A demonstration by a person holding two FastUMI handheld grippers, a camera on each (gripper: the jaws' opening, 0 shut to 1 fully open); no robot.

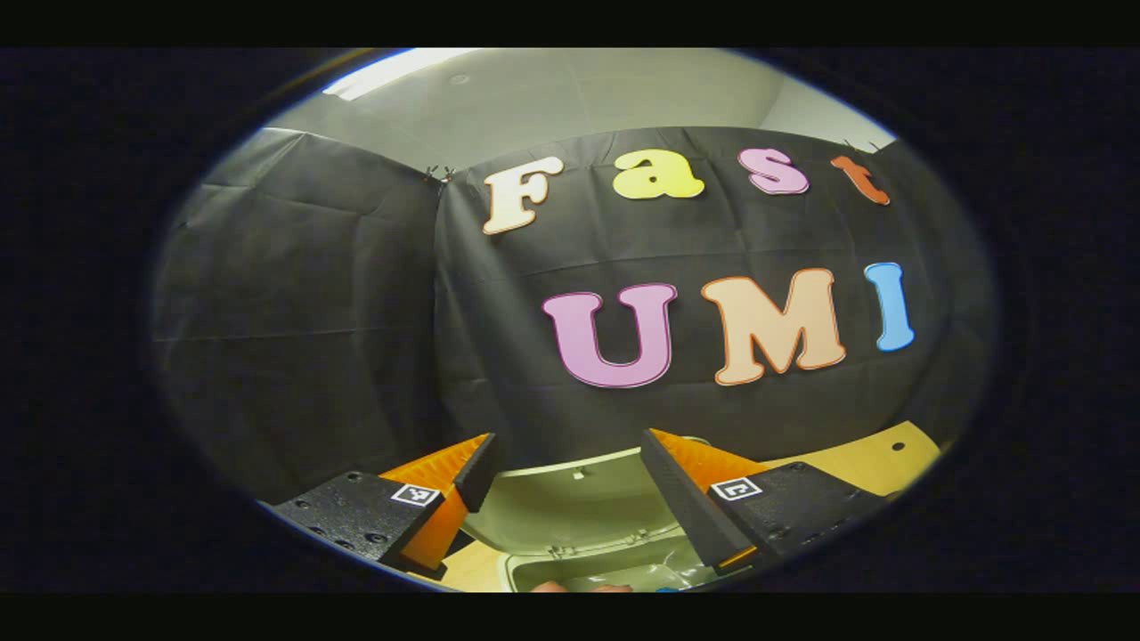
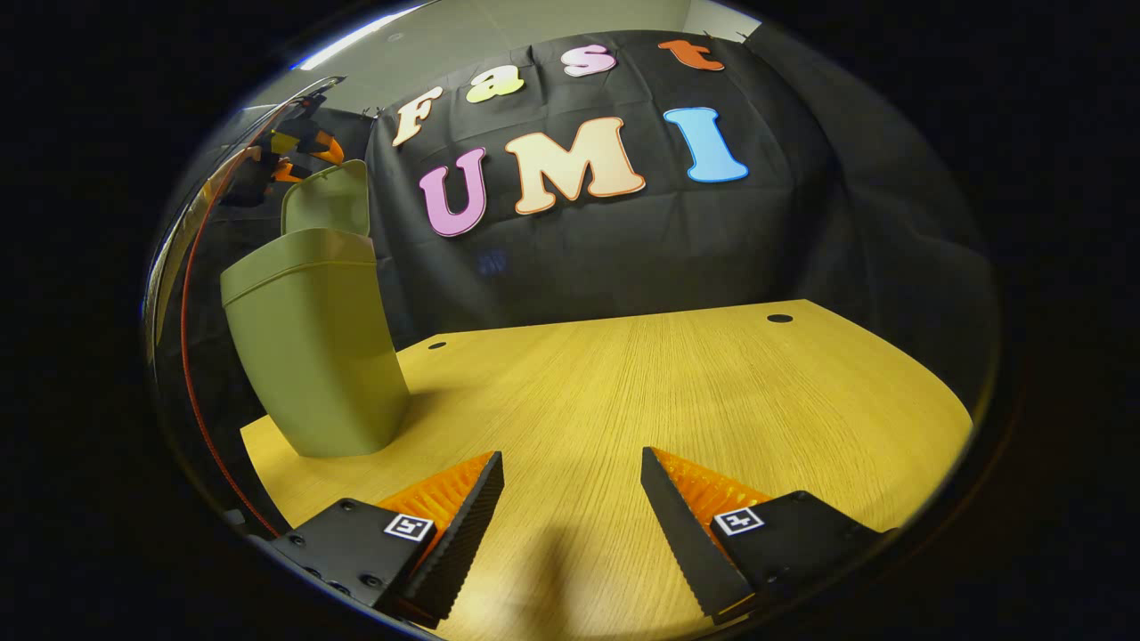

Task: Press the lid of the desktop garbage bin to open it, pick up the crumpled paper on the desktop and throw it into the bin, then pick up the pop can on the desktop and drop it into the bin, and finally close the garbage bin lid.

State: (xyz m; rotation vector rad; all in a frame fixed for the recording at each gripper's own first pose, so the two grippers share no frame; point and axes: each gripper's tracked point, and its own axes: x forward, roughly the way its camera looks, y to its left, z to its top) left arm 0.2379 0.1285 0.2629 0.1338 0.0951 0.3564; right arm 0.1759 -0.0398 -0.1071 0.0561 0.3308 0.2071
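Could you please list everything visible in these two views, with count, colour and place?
garbage bin: one, pale green, at the left end of the table in the right gripper view.
bin lid: one, pale green, standing open above the bin; its underside shows between the left gripper's fingers.
bin contents: partly seen, too little to name.
table: one, light wood, with small dark holes near the back edge.
left gripper: one, open, above the open bin.
right gripper: one, open, over bare table.
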